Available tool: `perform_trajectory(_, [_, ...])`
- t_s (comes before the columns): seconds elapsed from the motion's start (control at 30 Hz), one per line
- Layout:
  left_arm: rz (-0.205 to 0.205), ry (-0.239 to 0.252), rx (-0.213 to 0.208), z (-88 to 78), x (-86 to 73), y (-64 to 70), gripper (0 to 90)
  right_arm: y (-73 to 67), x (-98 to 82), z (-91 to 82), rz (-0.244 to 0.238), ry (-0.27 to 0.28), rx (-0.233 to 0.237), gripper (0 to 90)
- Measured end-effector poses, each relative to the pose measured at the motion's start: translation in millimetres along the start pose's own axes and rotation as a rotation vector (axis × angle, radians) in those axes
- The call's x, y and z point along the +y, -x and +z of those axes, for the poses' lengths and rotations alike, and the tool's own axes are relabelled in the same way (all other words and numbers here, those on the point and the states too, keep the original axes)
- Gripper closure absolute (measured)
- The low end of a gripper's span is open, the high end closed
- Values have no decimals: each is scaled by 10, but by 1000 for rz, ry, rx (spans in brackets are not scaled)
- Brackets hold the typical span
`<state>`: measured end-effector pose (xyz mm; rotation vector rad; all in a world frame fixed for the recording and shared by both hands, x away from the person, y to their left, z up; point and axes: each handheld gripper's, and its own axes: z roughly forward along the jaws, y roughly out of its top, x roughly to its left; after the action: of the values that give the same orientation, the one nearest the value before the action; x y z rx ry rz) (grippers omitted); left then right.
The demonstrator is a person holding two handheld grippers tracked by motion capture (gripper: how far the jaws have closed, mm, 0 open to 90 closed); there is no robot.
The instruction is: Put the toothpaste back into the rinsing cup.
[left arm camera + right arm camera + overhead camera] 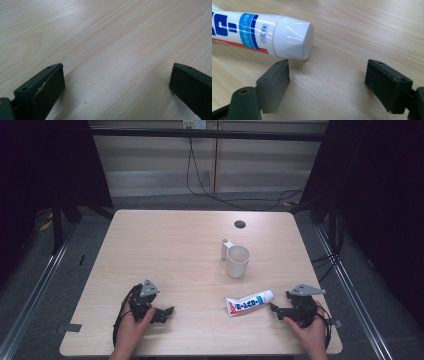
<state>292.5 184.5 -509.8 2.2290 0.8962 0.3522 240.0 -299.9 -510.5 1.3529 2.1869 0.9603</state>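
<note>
The tube (249,303) lies flat on the tabletop (175,250), below the cup (237,261). From above, the right tongs (272,307) nearly touch its cap. Their own view shows them spread, the cap (294,41) just ahead of one jaw, not between them. The left tongs (117,85) gape over bare wood.
</note>
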Motion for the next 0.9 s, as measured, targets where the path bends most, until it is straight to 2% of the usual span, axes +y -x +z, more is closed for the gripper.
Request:
perform_trajectory(0.33, [1, -1, -1, 0, 1, -1, 0, -3, 2, 2, -13, -5, 13, 166])
perform_trajectory(0.4, [1, -3, 0, -1, 2, -1, 0, 9, 27, -14, -34, -40, 40, 160])
perform_trajectory(0.47, [1, -3, 1, -2, 2, -1, 0, 10, 42, -16, -39, -51, 51, 157])
perform_trajectory(0.5, [1, -3, 1, -1, 2, -1, 0, -11, 109, -46, -77, -83, 79, 161])
perform_trajectory(0.6, [1, -3, 0, -1, 2, -1, 0, -84, 213, -95, -140, -103, 89, 161])
perform_trajectory(0.63, [1, -3, 0, -1, 2, -1, 0, -84, 213, -95, -140, -103, 89, 161])
perform_trajectory(0.67, [1, -3, 1, -2, 2, -1, 0, -111, 245, -99, -165, -105, 97, 161])
perform_trajectory(0.73, [1, 0, -1, 0, 1, -2, 0, -247, 392, -108, -241, -119, 150, 161])
perform_trajectory(0.87, [1, 0, -1, 1, 1, -1, 0, -391, 533, -86, -318, -134, 192, 161])
perform_trajectory(0.9, [1, 0, -1, 1, 1, -1, 0, -391, 533, -86, -318, -134, 192, 161])
